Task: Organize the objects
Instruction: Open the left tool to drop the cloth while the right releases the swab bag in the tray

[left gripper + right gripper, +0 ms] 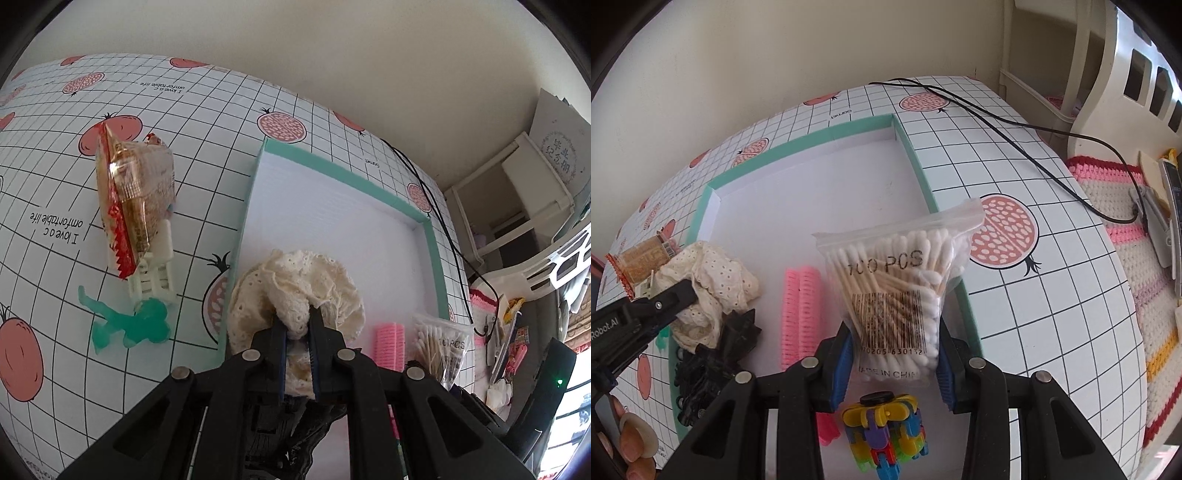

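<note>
The left gripper (297, 325) has its fingers clamped on a bunched cream lace cloth (295, 288), a fold of which is squeezed between the two pads while the rest billows out past the fingertips and to either side of them. The cloth hangs over the near left corner of a shallow white tray with a mint-green rim (430, 254), which stretches away ahead of the fingers on the gridded, fruit-printed surface (207, 122). To the left of the fingers, outside the tray, lie a green translucent figure (129, 326), a white plastic piece (155, 277) beyond it, and a red-edged snack packet (129, 195) resting partly on that piece. To the right of the fingers, inside the tray, sit pink hair rollers (390, 345) and, just beside them, a bag of cotton swabs (441, 345).

The right gripper (892, 365) holds that bag of cotton swabs (895, 291): its blue-padded fingers press on the lower part of the bag from both sides, and the bag stands upright between them, its sealed top rising well beyond the fingertips over the tray's right rim. Below the fingers, close to the camera, lies a multicoloured block toy (884, 434). Left of the fingers are the pink rollers (798, 317), then a black toy (716, 369), with the lace cloth (713, 284) held above it by the left gripper's fingers (674, 293). A black cable (997, 110) runs across the surface beyond the tray.
</note>
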Demonstrator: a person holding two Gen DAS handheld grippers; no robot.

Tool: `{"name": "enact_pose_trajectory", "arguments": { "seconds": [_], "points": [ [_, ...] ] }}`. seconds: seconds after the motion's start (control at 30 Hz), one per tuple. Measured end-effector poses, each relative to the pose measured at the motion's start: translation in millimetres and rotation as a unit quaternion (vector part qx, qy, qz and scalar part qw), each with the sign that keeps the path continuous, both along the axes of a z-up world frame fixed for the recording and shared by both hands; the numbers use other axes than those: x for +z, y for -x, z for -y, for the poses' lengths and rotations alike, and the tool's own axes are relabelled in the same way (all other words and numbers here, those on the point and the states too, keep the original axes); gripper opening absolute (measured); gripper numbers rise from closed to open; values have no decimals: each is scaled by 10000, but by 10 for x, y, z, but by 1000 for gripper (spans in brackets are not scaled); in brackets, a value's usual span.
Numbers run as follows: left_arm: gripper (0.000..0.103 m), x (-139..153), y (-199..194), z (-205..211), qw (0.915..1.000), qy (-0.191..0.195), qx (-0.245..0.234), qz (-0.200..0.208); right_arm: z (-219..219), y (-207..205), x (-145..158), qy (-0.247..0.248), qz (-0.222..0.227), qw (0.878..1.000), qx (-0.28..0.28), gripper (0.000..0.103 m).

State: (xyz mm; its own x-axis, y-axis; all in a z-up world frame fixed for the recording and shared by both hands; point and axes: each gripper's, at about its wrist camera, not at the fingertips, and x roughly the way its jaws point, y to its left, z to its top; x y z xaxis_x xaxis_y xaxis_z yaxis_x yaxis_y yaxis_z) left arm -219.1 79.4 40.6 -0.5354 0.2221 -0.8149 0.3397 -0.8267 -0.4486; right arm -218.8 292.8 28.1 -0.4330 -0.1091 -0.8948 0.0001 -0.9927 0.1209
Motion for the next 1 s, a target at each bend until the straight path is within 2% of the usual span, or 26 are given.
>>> {"name": "enact_pose_trajectory", "arguments": {
  "seconds": [0.17, 0.27, 0.43, 0.53, 0.63, 0.8, 0.87, 0.9, 0.93, 1.0],
  "points": [
    [12, 67, -14, -12, 10000, 23, -39, -21, 17, 8, 19, 2, 17, 10000, 27, 42],
    [20, 123, -14, -4, 10000, -9, -57, -31, 8, 10, 48, 42, 19, 10000, 35, 42],
    [32, 265, -24, 54, 10000, 4, -44, -23, 24, 16, 124, 56, -51, 9999, 97, 53],
    [36, 369, -26, 90, 10000, 23, -41, -83, 58, 4, 202, -64, -158, 9998, 121, 59],
    [36, 509, -31, 120, 9998, 35, -37, -202, 116, -18, 284, -113, -283, 9993, 207, 60],
    [39, 724, -68, 128, 9982, 442, -33, -404, 187, -43, 327, -163, -355, 9988, 281, 60],
    [51, 761, -82, 135, 9965, 719, 23, -414, 205, -44, 320, -165, -357, 9988, 288, 62],
    [59, 768, -96, 144, 9955, 854, 65, -395, 206, -45, 319, -133, -360, 9988, 292, 66],
    [64, 768, -97, 150, 9942, 1005, 111, -359, 201, -54, 318, -113, -372, 9988, 294, 69],
    [66, 755, -110, 174, 9916, 1239, 193, -301, 213, -63, 324, -132, -403, 9986, 312, 72]
  ]
}}
